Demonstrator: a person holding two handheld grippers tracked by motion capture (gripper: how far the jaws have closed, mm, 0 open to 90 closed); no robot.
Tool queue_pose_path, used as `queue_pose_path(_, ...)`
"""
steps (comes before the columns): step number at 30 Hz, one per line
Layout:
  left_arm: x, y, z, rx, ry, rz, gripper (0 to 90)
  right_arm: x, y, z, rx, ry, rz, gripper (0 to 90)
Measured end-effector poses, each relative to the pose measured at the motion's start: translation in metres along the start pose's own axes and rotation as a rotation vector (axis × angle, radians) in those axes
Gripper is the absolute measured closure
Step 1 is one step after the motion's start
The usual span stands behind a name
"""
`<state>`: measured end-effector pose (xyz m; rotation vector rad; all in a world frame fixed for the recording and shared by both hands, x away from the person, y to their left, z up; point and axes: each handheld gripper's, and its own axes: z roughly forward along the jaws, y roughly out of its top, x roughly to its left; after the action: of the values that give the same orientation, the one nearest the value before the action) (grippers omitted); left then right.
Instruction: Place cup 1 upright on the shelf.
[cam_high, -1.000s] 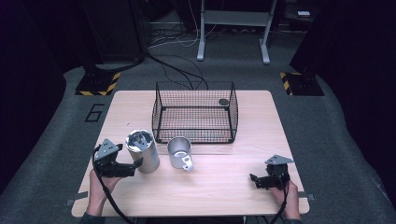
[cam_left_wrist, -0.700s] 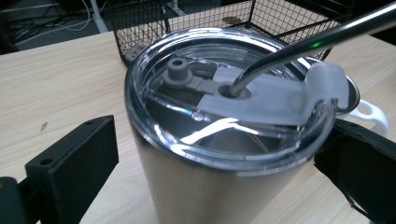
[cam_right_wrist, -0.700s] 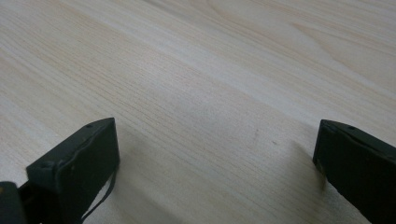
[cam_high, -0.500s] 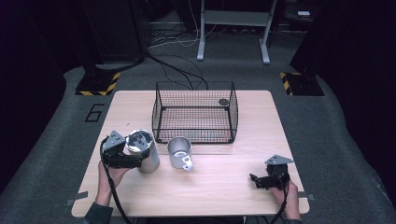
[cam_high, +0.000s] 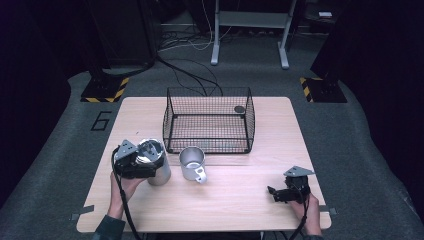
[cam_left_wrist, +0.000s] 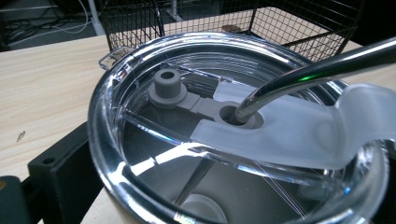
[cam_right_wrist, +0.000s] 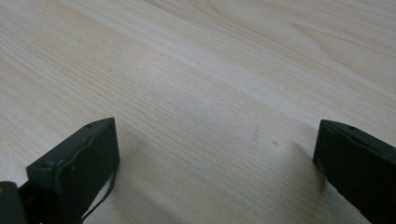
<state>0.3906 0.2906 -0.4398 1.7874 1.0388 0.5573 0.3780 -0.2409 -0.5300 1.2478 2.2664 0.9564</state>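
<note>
A steel tumbler (cam_high: 156, 161) with a clear lid (cam_left_wrist: 196, 140) and a metal straw (cam_left_wrist: 322, 63) stands at the table's front left. My left gripper (cam_high: 148, 168) reaches in from the left at the tumbler's upper part, with the tumbler between its jaws. In the left gripper view its left jaw stands wide, right beside the tumbler's wall, and the other jaw is hidden behind the lid. A steel mug (cam_high: 192, 162) stands just to the right of the tumbler. Low over bare wood at the front right, my right gripper (cam_high: 273, 192) (cam_right_wrist: 215, 154) is open and holds nothing.
A black wire basket (cam_high: 209, 120) stands at the back middle of the wooden table (cam_high: 235, 200), with a small dark disc (cam_high: 239, 109) in its far right corner. Cables trail from both grippers over the table's front edge.
My left gripper has moved forward and right, up to the tumbler, which now sits between its jaws. The tumbler, mug and right gripper have stayed in place.
</note>
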Motion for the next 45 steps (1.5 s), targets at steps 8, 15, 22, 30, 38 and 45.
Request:
queue_pose_path(8, -0.002, -0.002, 0.002, -0.014, 0.015, 0.009, 1.9, 0.000, 0.000, 0.000, -0.003, -0.001, -0.007, 0.0)
queue_pose_path(15, -0.002, -0.002, 0.002, -0.019, 0.019, 0.035, 3.2, 0.000, 0.000, 0.000, 0.004, -0.003, -0.005, 0.0)
queue_pose_path(22, -0.001, -0.002, 0.001, -0.024, 0.014, 0.050, 3.5, 0.000, 0.000, -0.001, 0.004, -0.004, -0.005, 0.0)
queue_pose_path(30, 0.002, -0.002, -0.002, -0.029, 0.016, 0.038, 3.7, 0.000, 0.000, 0.000, 0.005, -0.002, -0.004, 0.0)
queue_pose_path(38, 0.003, 0.004, -0.012, -0.034, 0.018, 0.063, 3.7, -0.001, 0.000, 0.000, 0.002, -0.002, -0.008, 0.0)
queue_pose_path(45, 0.002, 0.010, -0.021, -0.038, 0.021, 0.081, 3.7, 0.000, 0.000, 0.000, 0.003, -0.002, -0.009, 0.0)
